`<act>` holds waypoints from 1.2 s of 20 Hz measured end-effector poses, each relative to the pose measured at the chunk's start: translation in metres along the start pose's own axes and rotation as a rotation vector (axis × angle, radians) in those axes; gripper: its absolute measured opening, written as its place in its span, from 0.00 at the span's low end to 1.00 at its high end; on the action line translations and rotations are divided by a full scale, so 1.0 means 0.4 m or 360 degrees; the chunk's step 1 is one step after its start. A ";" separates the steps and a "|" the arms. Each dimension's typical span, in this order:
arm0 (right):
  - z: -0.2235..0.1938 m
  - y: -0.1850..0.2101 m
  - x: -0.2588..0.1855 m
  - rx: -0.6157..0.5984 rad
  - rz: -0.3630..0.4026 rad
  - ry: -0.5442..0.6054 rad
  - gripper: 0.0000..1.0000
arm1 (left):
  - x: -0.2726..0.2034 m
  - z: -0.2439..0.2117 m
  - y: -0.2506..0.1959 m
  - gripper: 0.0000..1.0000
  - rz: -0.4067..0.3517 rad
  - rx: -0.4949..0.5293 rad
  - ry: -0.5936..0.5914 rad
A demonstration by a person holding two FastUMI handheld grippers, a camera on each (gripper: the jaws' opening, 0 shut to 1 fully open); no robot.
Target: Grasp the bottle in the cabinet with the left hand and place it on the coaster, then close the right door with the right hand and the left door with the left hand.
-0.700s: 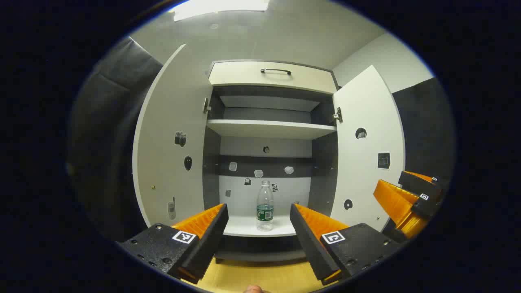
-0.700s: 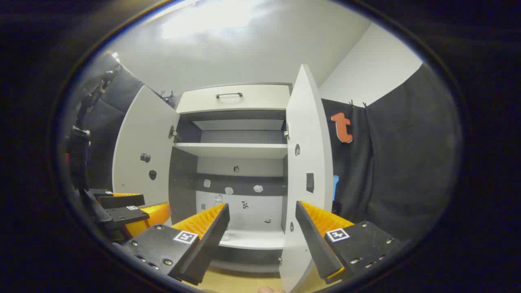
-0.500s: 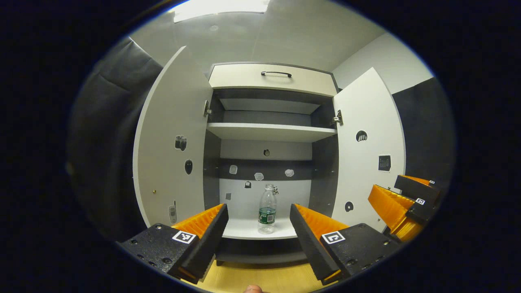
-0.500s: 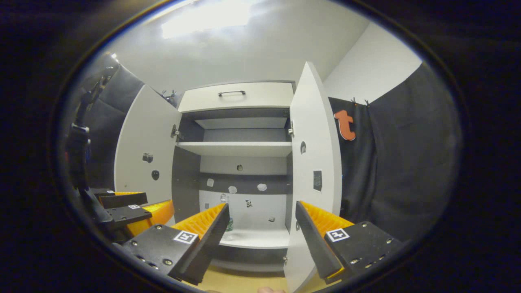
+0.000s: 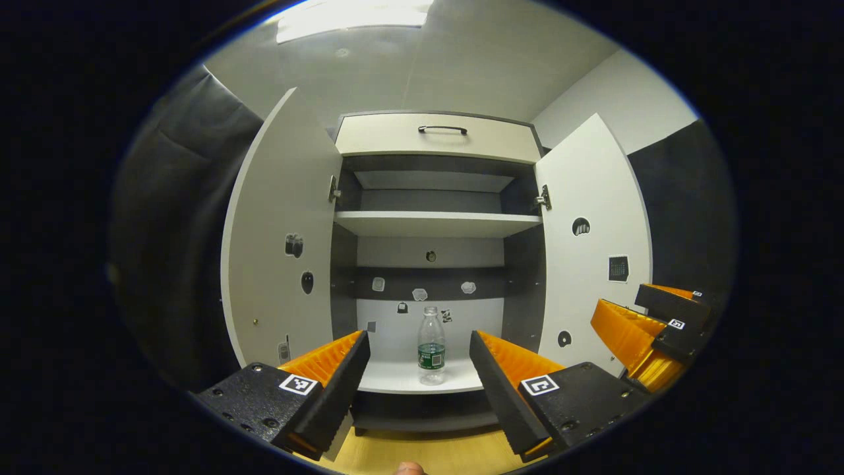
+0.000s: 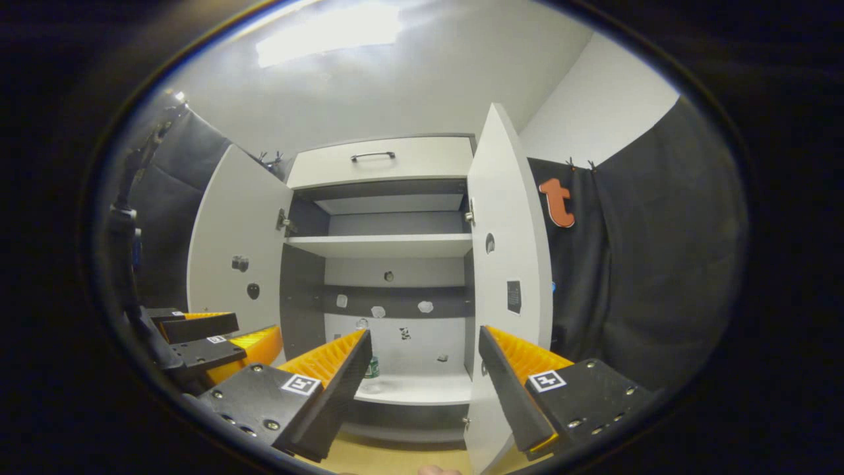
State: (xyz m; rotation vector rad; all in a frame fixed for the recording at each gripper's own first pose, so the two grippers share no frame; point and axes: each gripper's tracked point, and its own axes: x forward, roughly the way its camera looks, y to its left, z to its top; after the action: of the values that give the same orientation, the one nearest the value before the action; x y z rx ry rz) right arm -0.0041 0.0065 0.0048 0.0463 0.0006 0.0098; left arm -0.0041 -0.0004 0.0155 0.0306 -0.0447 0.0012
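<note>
Near the front edge of the cabinet's bottom shelf the bottle stands upright, untouched. Both tools, the left tool and the right tool, are spread wide and grasp nothing. Left door and right door hang open, so every step seems left to do.

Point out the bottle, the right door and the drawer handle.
bottle (image 5: 431, 348): left gripper view, on its label band.
right door (image 5: 590, 284): left gripper view, on its inner face.
drawer handle (image 5: 442, 128): left gripper view, mid-bar.
</note>
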 end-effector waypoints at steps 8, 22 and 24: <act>0.031 -0.046 -0.036 -0.0031 -0.0077 -0.0024 0.99 | 0.099 -0.050 -0.022 0.96 -0.0035 -0.0006 0.0057; 0.070 -0.286 -0.184 -0.0203 -0.0626 -0.0037 0.99 | 0.533 -0.307 -0.071 0.95 -0.0035 0.0065 0.0332; 0.067 -0.313 -0.189 -0.0218 -0.0685 -0.0019 0.99 | 0.574 -0.336 -0.062 0.95 -0.0002 0.0074 0.0360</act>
State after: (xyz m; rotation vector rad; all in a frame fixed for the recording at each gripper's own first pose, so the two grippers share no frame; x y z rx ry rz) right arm -0.0784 -0.1207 0.0259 -0.0912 -0.0022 -0.4208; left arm 0.2313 -0.0207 -0.1092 0.0768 0.1818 0.0047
